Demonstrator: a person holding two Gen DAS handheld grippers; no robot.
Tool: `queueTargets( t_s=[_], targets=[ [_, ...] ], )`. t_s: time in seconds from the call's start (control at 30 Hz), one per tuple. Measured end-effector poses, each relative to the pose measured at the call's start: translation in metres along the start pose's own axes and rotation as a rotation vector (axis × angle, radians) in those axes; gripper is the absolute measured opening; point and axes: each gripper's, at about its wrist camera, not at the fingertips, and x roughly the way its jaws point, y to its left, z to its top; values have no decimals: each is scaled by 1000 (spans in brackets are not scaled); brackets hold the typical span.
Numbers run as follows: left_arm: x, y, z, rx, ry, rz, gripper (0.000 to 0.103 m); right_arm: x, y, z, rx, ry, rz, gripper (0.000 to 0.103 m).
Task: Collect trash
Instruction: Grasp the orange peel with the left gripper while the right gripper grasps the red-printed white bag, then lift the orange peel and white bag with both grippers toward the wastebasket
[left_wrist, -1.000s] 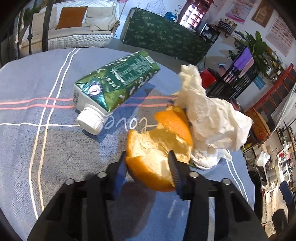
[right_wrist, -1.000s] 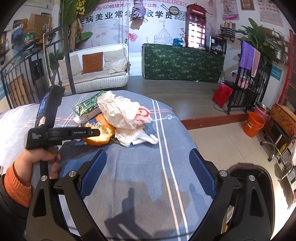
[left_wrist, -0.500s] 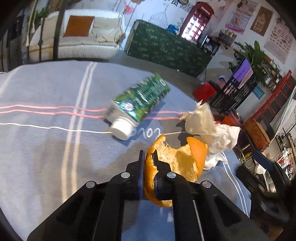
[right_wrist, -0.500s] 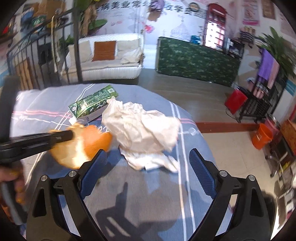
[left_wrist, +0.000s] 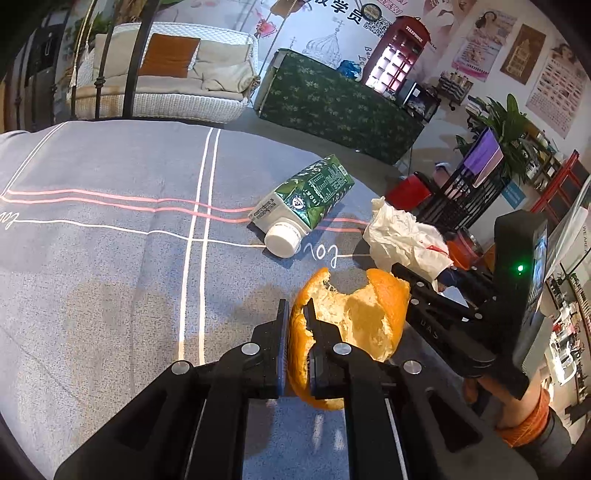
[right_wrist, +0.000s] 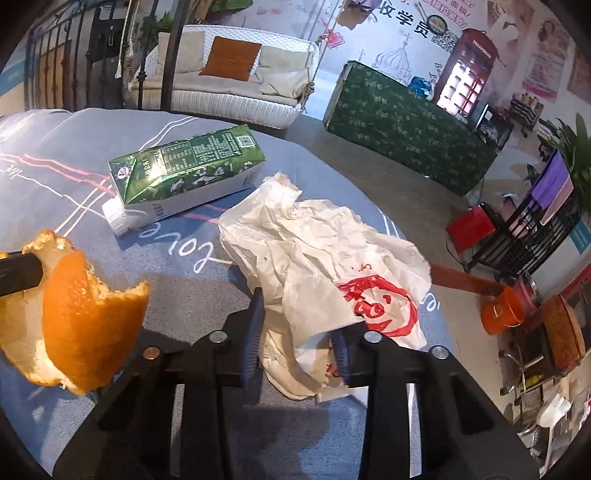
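My left gripper (left_wrist: 296, 314) is shut on the edge of an orange peel (left_wrist: 362, 314) and holds it just above the blue-grey tablecloth (left_wrist: 110, 258). The peel (right_wrist: 85, 314) shows again at the left of the right wrist view. My right gripper (right_wrist: 299, 321) has its jaws closing around a crumpled white wrapper with red print (right_wrist: 332, 258). The wrapper fills the gap and both pads touch it. A green milk carton with a white cap (left_wrist: 310, 192) lies on its side behind the peel, and the carton (right_wrist: 188, 166) lies apart from both grippers.
The round table's edge curves just past the wrapper on the right. On the floor beyond stand an orange bucket (right_wrist: 502, 310) and a red bin (right_wrist: 469, 221). A hand in an orange sleeve (left_wrist: 524, 417) grips the right tool. A green-covered counter (right_wrist: 406, 118) stands farther back.
The left jaws closed on the orange peel and drew it up and back from the carton. The right gripper moved in over the wrapper and its wide jaws narrowed around it.
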Motion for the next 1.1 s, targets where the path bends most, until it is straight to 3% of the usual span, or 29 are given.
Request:
queueTargets(
  t_s=[0.5, 1.1],
  targets=[
    [-18, -10, -4, 17, -38, -36, 9, -69, -14, -14, 91, -103, 49, 23],
    [-53, -29, -26, 44, -62, -88, 9, -163, -31, -72, 203, -187, 68, 23]
  ],
)
